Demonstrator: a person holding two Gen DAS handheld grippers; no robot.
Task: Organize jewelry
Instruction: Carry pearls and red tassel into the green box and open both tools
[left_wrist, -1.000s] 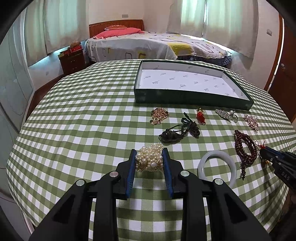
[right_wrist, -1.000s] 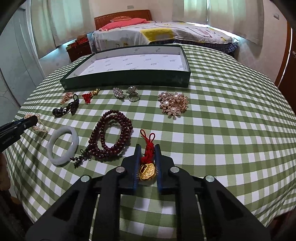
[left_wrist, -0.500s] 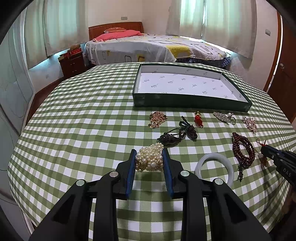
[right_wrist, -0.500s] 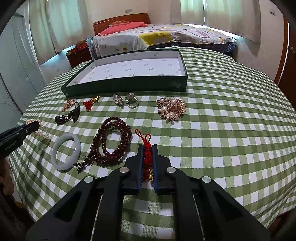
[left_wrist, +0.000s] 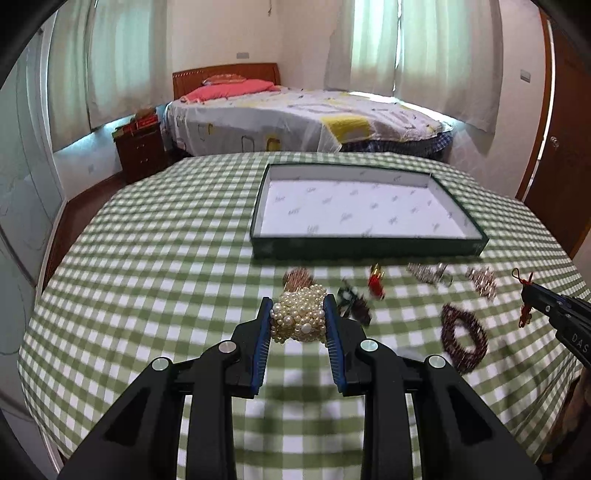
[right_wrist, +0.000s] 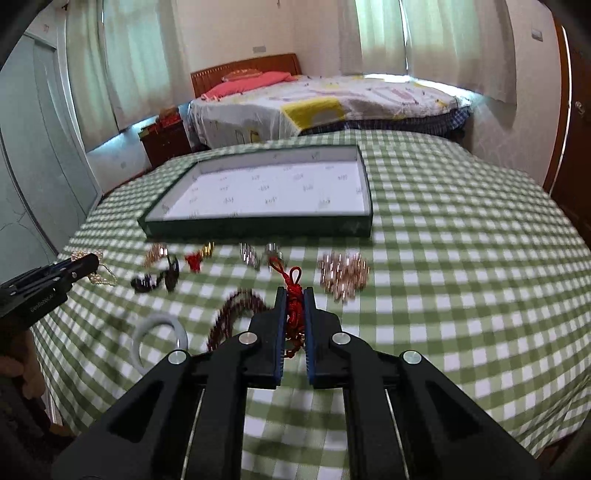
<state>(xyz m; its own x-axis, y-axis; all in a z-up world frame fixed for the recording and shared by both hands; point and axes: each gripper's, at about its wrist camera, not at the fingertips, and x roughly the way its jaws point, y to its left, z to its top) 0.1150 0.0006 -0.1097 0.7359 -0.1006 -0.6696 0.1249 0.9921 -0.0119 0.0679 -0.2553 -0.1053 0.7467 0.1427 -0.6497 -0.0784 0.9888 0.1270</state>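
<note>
The left hand-held gripper (left_wrist: 298, 321) is clamped on a cream pearl cluster bracelet (left_wrist: 297, 318), and the right hand-held gripper (right_wrist: 294, 314) is pinched shut on a red knotted cord charm (right_wrist: 293, 299); both pieces hang clear of the green checked surface (left_wrist: 147, 280). The shallow dark green box with white lining (left_wrist: 364, 246) lies straight ahead toward the far edge, long side facing both hands, about equally near each.
</note>
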